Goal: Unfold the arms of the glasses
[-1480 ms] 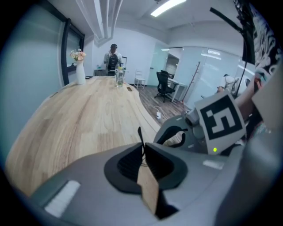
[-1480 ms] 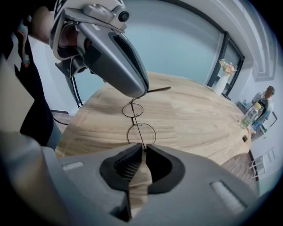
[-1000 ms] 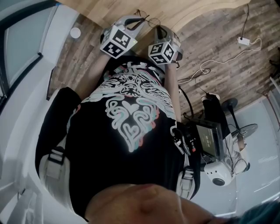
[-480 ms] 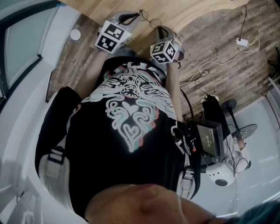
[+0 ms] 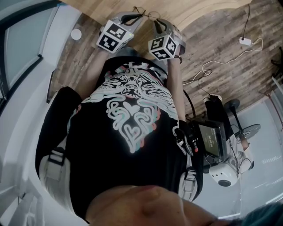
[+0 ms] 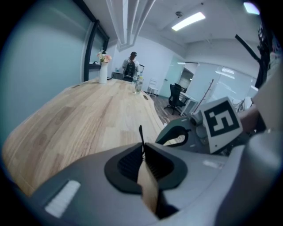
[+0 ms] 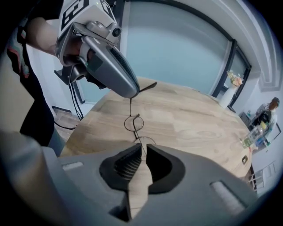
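Observation:
Thin wire-rimmed round glasses [image 5: 149, 16] hang just above the wooden table [image 5: 194, 9] between my two grippers. In the right gripper view one round lens [image 7: 133, 122] shows ahead of the jaws and a second rim runs into them. My left gripper [image 6: 143, 152] is shut on a thin black arm of the glasses [image 6: 141, 133], whose tip sticks out past the jaws. My right gripper [image 7: 142, 152] is shut on the wire frame beside the second lens. In the head view the left gripper [image 5: 139, 16] and right gripper [image 5: 156, 23] sit close together, tips facing each other.
The long wooden table [image 6: 79, 123] stretches away with a vase of flowers [image 6: 103, 73] and bottles [image 6: 138, 84] at its far end, where a person [image 6: 130, 68] stands. Cables and a white adapter [image 5: 246, 41] lie on the plank floor; electronic gear [image 5: 212, 141] sits at the right.
Both grippers have moved further over the table with the glasses. The right gripper has come in closer to the left one.

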{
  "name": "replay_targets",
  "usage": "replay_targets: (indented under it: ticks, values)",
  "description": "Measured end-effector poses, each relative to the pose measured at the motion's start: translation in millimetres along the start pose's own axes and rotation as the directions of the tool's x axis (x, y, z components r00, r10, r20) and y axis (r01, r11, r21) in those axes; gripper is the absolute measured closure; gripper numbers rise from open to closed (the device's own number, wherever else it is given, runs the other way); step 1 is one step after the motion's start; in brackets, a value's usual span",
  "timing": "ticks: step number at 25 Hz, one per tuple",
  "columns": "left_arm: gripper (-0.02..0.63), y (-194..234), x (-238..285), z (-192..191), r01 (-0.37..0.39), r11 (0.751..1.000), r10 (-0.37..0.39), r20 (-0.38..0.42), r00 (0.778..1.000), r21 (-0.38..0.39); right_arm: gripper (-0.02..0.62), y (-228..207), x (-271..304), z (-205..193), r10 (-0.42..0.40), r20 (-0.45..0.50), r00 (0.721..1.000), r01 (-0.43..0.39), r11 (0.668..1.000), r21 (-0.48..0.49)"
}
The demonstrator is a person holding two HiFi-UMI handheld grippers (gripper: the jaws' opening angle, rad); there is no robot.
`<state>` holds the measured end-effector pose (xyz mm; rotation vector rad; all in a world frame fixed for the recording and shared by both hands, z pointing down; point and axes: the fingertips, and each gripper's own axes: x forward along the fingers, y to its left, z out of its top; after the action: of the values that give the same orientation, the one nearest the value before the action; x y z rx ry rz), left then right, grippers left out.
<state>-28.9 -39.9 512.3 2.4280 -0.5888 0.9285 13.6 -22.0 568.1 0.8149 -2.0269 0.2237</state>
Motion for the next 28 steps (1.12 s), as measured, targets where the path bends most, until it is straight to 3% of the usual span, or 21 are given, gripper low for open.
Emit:
replay_targets:
  ticks: [5, 12, 28]
  values:
    - [0.600, 9.2, -7.3, -3.7, -0.010, 1.000, 0.010, 0.020, 1.000, -0.003, 0.561, 8.2, 13.1, 19.6, 0.016, 0.012, 1.000, -0.015, 0.999, -0.032]
    - [0.600, 22.5, -12.6, -4.6, 0.010, 0.999, -0.008, 0.063, 0.998, -0.035, 0.560, 26.5, 45.8, 41.0, 0.068, -0.006, 0.998, -0.068, 0.982, -0.174]
    - [0.601, 34.7, -7.8, -1.8, 0.024, 0.997, -0.018, 0.086, 0.996, -0.069, 0.567, 28.1, 72.8, 42.8, 0.066, -0.059, 0.996, -0.078, 0.966, -0.246]
